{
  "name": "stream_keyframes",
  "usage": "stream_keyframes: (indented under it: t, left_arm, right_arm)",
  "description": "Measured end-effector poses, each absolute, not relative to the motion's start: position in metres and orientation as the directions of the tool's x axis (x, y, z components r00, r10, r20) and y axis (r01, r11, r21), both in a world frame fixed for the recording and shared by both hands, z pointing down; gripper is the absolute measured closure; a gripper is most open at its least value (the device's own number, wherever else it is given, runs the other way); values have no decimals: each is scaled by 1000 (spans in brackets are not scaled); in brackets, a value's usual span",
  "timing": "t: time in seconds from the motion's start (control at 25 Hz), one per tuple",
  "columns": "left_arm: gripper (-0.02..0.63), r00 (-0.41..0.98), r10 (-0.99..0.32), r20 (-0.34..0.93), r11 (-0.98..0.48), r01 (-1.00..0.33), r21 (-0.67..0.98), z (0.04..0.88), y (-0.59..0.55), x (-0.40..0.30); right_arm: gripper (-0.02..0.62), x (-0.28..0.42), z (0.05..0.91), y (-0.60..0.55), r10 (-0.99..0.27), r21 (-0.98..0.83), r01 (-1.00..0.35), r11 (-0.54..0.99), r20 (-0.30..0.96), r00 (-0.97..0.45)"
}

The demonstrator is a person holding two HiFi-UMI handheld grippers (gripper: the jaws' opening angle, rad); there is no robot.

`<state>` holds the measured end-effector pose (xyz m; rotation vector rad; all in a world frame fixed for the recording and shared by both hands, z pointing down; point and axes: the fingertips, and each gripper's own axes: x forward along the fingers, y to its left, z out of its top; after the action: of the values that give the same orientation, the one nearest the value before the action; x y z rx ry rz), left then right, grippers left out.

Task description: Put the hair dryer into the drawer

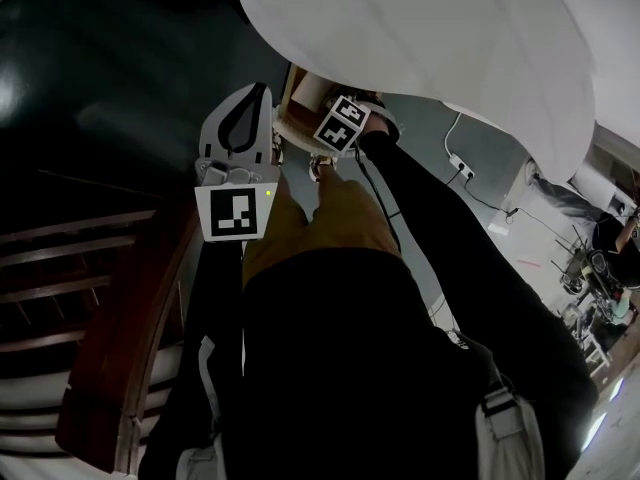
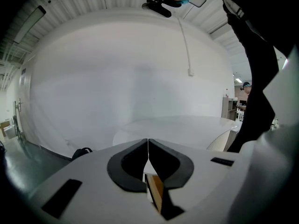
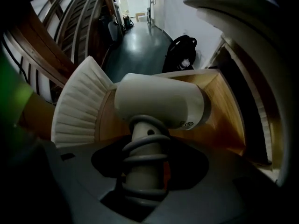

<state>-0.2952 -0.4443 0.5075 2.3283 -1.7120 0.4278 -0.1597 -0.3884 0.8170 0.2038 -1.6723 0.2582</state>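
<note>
In the right gripper view the white hair dryer has a grey cord wound round its handle. My right gripper is shut on that handle and points straight down. The dryer's head hangs over the open wooden drawer, whose ribbed white front lies at the left. The head view shows the right gripper's marker cube above the drawer's wooden edge, under the round white table; the dryer is hidden there. My left gripper hovers to the left of the drawer, shut and empty.
A dark wooden railing runs along the left. A black bag sits on the dark floor beyond the drawer. A white power strip with its cable lies on the floor at the right. The tabletop stretches ahead of the left gripper.
</note>
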Motion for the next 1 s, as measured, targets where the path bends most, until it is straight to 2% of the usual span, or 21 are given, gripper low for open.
stream_keyframes:
  t: [0.48, 1.0]
  left_arm:
    - [591, 270, -873, 407, -283, -959, 31, 527, -443, -324]
    - [591, 296, -852, 432, -308, -950, 43, 537, -456, -333]
  right_arm:
    - [351, -156, 848, -397, 20, -26, -303, 953, 1000, -23]
    - [345, -157, 866, -401, 1, 8, -250, 968, 999, 36]
